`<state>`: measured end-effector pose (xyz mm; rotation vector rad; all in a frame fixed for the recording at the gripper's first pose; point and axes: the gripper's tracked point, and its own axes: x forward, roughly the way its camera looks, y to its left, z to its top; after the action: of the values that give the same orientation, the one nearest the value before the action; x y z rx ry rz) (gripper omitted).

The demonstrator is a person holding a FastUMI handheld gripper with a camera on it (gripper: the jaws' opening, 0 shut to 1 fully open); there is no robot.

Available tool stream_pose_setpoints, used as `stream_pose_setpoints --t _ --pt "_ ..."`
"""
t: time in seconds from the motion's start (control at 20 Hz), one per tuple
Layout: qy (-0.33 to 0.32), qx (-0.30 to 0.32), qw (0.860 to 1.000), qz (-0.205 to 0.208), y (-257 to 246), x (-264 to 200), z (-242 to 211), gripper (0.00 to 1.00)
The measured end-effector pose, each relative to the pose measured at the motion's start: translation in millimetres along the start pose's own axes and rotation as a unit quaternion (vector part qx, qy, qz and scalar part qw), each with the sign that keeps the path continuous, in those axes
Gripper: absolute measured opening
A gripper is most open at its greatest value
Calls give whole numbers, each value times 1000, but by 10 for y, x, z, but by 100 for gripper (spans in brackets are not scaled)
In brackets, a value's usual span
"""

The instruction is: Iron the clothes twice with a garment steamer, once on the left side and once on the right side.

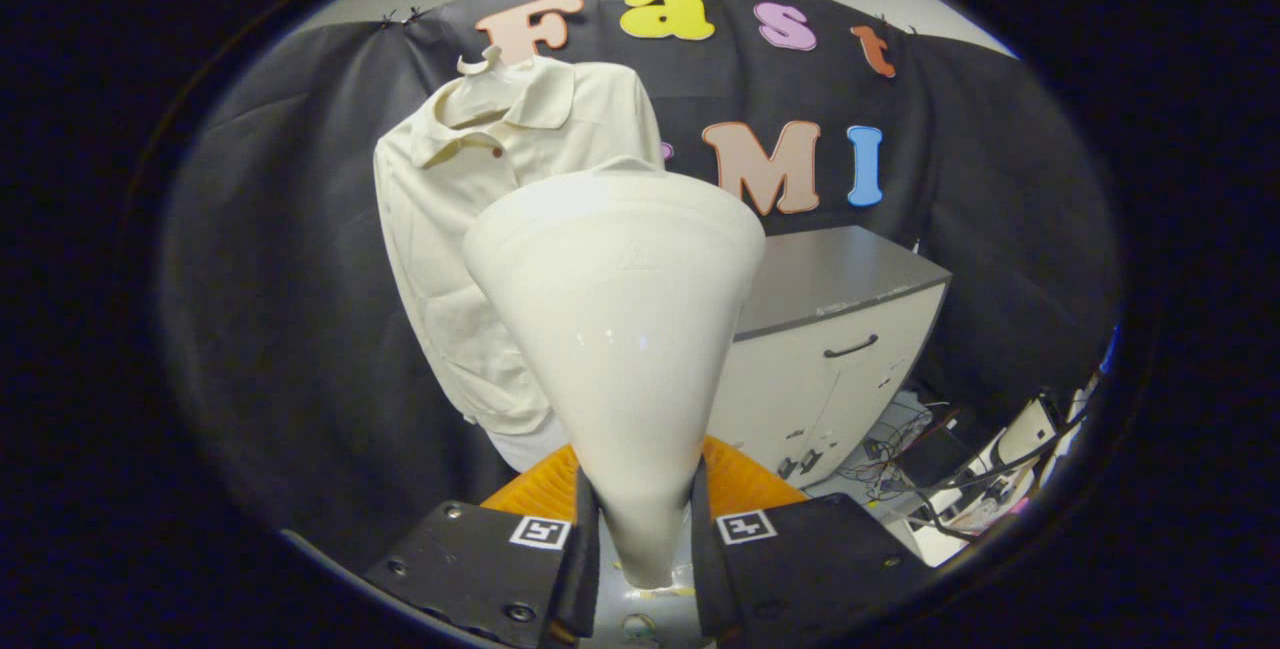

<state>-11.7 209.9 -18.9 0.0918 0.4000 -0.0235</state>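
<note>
The gripper [642,539] clamps the narrow neck of the steamer [620,329], both fingers [583,549] pressing its sides; the cone widens away from the fingers, its long axis running straight ahead and up, its broad head turned toward the shirt [470,229]. The shirt hangs on a hanger [480,64] against the dark cloth wall, beyond the head and a little to its left; the steamer covers the shirt's right part, so whether the head touches the fabric cannot be told; the shirt's long axis is vertical, collar at the top, hem [510,424] low and close to the fingers. By the look of it, the coming pass turns on this offset: the head would need to shift left to run down the shirt's left side, and there the cloth wall leaves open room. To the right, a grey-topped cabinet [850,329] stands near the shirt, its front edge just beside the steamer, which may crowd a right-side pass; beyond it, on the floor, cables [900,449] lie in a tangle, well apart from the shirt. How much of the ironing is done cannot be judged.
</note>
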Motion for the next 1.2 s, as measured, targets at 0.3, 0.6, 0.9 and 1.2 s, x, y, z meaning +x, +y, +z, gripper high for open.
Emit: stream_pose_setpoints --t 0.3,0.6,0.9,1.2 --pt "-47 2 999 25 -95 -265 367 39" --pt "-120 -24 991 51 -442 -407 728 39" --pt "-142 -51 985 89 -801 -117 832 38" --pt "-113 -73 985 109 -1037 98 765 38"
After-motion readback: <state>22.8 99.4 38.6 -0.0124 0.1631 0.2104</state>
